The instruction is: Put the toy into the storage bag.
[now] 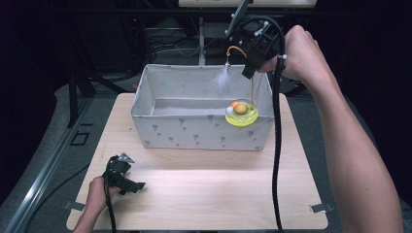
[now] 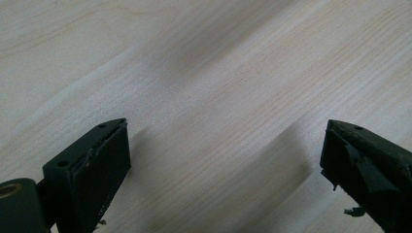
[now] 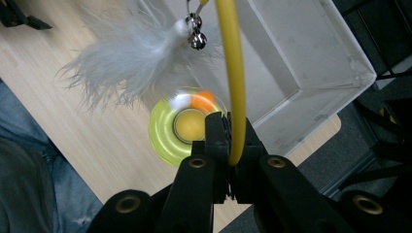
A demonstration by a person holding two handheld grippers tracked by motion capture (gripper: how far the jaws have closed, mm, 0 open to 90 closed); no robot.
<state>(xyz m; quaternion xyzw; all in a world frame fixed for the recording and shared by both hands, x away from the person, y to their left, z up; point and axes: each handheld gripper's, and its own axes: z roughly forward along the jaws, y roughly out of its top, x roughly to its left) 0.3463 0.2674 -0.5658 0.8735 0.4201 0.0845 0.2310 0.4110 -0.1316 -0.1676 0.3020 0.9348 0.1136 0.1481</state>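
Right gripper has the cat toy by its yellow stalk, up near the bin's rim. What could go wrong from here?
1. The right gripper pinches only the thin yellow stalk; the round base hanging below could swing or slip out.
2. The base is close to the fabric bin's front wall and might catch its rim.
3. The feather dangles and could snag.

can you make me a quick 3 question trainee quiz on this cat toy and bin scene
1. True or false: the right gripper is shut on the yellow wand of the cat toy.
2. What hangs from the top of the wand beside a small bell?
A. a white feather tuft
B. a red ribbon
C. a plastic mouse
3. How do the jaws of the left gripper stand, and what lies under them?

Key
1. True.
2. A: the white feather tuft.
3. Wide apart with nothing between them, over the bare wooden table. In the high view the toy's yellow-green round base hangs at the near right wall of the grey fabric bin.
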